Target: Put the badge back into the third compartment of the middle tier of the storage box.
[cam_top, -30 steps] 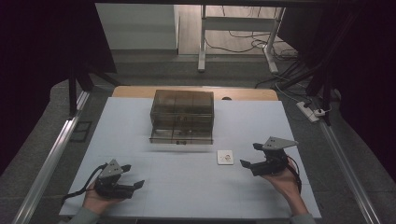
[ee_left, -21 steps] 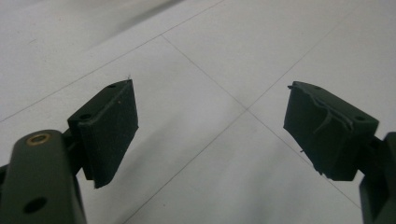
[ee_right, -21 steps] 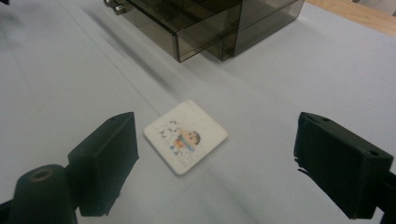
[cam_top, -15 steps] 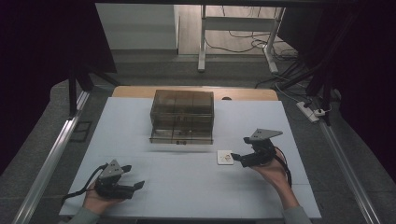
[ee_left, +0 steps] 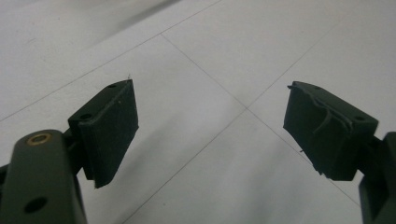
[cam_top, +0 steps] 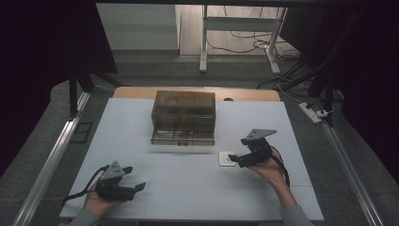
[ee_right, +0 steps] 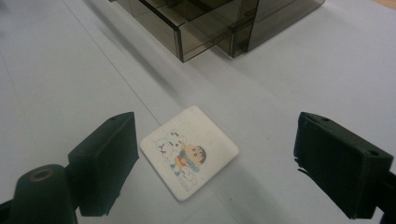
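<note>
A small white square tile (ee_right: 189,150) with a cartoon picture lies flat on the white table, also seen in the high view as the tile (cam_top: 225,158). My right gripper (cam_top: 235,160) hovers just at its right edge, jaws open wide; in the right gripper view the gripper (ee_right: 215,163) frames the tile without touching it. Behind stands a smoky transparent drawer box (cam_top: 184,117) with its lowest drawer (ee_right: 187,28) pulled out a little. My left gripper (cam_top: 139,188) rests low at the near left, open, with nothing between its pads (ee_left: 112,126).
The white table sheet (cam_top: 141,127) ends at a wooden strip at the back. Metal rails run along both sides. A power strip (cam_top: 313,112) and cables lie off the table at the right. Dark curtains flank the scene.
My right gripper has moved left and slightly forward, from the table's right side up to the tile. The left gripper has stayed put.
</note>
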`<action>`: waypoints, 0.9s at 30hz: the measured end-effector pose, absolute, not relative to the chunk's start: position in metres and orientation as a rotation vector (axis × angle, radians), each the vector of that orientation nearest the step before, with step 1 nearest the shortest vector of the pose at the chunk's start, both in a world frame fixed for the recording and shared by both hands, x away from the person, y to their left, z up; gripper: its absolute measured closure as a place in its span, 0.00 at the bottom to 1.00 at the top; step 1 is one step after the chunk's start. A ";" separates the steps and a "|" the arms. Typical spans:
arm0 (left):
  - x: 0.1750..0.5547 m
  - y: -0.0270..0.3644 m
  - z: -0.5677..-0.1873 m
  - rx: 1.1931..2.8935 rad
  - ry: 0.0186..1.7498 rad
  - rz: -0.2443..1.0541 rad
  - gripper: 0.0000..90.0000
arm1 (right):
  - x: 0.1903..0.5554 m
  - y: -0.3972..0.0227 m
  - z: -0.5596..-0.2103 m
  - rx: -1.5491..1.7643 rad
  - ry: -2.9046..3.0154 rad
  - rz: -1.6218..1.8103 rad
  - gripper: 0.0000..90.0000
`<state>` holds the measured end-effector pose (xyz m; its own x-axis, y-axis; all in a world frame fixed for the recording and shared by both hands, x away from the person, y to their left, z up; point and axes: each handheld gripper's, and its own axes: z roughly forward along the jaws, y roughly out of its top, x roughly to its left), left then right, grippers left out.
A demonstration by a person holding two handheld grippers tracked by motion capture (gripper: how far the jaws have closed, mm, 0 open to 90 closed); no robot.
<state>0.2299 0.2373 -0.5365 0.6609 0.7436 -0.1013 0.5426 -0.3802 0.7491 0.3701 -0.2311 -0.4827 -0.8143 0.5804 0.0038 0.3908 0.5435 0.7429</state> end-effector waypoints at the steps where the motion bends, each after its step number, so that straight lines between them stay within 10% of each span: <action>1: 0.230 0.237 -0.537 2.082 0.992 0.322 0.20 | 0.371 -0.230 -0.483 0.819 2.541 1.131 0.15; 27: 0.229 0.238 -0.536 2.081 0.980 0.319 0.20 | 0.388 -0.194 -0.490 0.665 2.723 0.999 0.16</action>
<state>0.2288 0.2377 -0.5361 0.6685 0.7368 -0.1011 0.5358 -0.3828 0.7526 0.3877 -0.1936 -0.4898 -0.8870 0.4617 -0.0021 0.3508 0.6768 0.6472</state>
